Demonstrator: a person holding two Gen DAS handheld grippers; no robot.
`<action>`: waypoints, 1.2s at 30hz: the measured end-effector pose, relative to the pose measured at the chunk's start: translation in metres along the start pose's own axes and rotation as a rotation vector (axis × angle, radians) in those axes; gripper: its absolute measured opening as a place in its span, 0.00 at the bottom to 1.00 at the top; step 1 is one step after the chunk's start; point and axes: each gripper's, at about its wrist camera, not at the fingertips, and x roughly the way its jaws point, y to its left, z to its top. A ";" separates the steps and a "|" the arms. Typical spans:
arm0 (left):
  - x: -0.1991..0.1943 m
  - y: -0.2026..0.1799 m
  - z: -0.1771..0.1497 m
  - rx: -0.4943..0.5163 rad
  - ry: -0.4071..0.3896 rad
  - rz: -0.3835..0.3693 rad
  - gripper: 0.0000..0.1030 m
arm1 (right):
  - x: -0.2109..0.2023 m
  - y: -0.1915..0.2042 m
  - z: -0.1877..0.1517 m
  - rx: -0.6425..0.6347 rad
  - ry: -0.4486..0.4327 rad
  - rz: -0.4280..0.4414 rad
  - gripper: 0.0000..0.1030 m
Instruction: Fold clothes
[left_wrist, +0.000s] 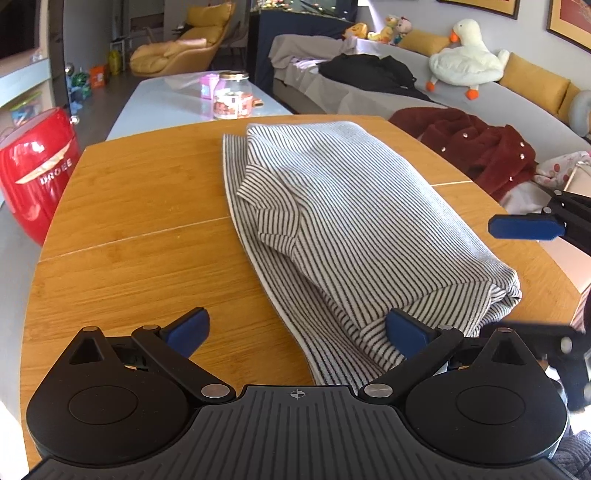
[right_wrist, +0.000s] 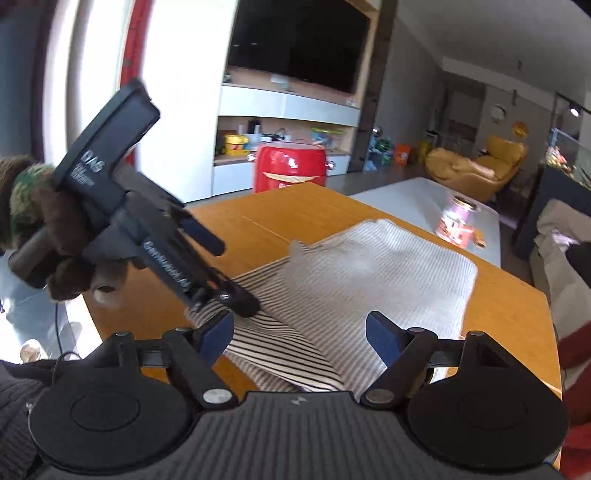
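Note:
A black-and-white striped garment (left_wrist: 343, 221) lies folded lengthwise on the wooden table (left_wrist: 140, 206). My left gripper (left_wrist: 295, 328) is open and empty, low over the table at the garment's near end, with its right pad touching the cloth. In the right wrist view the garment (right_wrist: 354, 280) lies just ahead, and my right gripper (right_wrist: 301, 336) is open and empty above its near edge. The left gripper (right_wrist: 225, 280) shows there at the garment's left end. The right gripper's blue fingertip (left_wrist: 524, 227) shows at the right edge of the left wrist view.
A glass jar (left_wrist: 232, 96) stands on a pale table (left_wrist: 155, 103) beyond the wooden one. A red appliance (left_wrist: 35, 166) stands left of the table. A grey sofa (left_wrist: 480, 103) holds a dark red coat (left_wrist: 476, 144), black clothes and a plush goose.

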 end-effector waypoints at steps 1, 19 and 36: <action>-0.001 0.001 0.001 0.002 -0.004 0.003 1.00 | 0.003 0.008 0.000 -0.038 0.001 0.011 0.76; -0.033 0.033 -0.001 -0.091 -0.050 0.043 1.00 | 0.041 0.007 0.001 0.065 0.052 0.043 0.31; -0.029 0.010 -0.003 0.013 -0.027 -0.002 1.00 | 0.017 -0.006 0.002 0.066 0.084 0.004 0.26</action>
